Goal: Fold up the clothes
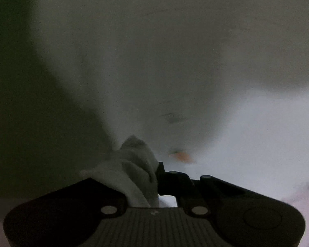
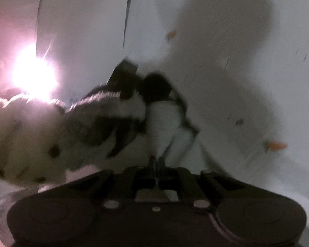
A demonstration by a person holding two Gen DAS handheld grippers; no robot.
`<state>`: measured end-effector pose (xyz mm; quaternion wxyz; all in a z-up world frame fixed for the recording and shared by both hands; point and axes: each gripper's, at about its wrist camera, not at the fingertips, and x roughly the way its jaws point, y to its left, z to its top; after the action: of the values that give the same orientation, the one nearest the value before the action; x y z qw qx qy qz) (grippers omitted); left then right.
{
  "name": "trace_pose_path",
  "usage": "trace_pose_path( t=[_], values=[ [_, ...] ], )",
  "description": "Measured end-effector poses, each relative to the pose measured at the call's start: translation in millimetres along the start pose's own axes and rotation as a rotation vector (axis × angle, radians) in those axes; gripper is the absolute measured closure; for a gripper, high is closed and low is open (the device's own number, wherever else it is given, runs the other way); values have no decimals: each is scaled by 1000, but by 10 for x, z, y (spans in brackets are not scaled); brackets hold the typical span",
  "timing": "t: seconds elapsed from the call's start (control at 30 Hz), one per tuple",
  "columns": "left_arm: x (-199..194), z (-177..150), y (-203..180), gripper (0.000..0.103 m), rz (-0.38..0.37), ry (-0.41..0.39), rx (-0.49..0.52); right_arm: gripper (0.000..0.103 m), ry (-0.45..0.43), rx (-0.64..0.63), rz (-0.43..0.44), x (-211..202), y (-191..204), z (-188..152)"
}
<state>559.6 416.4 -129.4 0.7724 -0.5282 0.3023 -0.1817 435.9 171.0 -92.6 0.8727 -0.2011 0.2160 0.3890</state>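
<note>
In the left wrist view, my left gripper (image 1: 152, 168) is shut on a bunched fold of a white fleecy garment (image 1: 131, 164). The cloth covers the left finger, and only the black right finger (image 1: 161, 177) shows. Beyond the fold everything is blurred and dim. In the right wrist view, my right gripper (image 2: 156, 161) has its fingers together, pinching a white fold of the garment (image 2: 164, 123) that rises just above the tips. The rest of the garment (image 2: 31, 135), white with black spots and dark striped trim, hangs to the left. I cannot make out the blurred black shape (image 2: 125, 76) above it.
Under both grippers lies a white table top (image 2: 247, 82) with small orange marks (image 2: 276, 145) (image 1: 182, 156) and dark scuffs. A bright light glare (image 2: 33, 72) burns at the left of the right wrist view. Dark shadow fills the left side of the left wrist view.
</note>
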Motion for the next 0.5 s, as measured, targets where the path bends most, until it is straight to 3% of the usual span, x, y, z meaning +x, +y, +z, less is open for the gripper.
trace_pose_path(
  t=[0.03,0.1,0.13,0.23,0.4,0.5],
  values=[
    [-106,51,-233,97,-34,-19,99,102,-23,-2,1,-36,0,49],
    [-314,64,-457,95,-94,-29,199,102,-53,8,23,-69,11,115],
    [-407,42,-429,95,-77,-35,206,102,-56,24,45,-60,22,120],
    [-669,-56,-129,95,67,-64,167,102,-25,69,126,41,100,37],
    [-937,-95,819,97,515,-66,-2,98,191,164,260,432,286,-357],
    [-921,-151,989,96,722,-24,57,91,279,186,255,477,286,-494]
  ],
)
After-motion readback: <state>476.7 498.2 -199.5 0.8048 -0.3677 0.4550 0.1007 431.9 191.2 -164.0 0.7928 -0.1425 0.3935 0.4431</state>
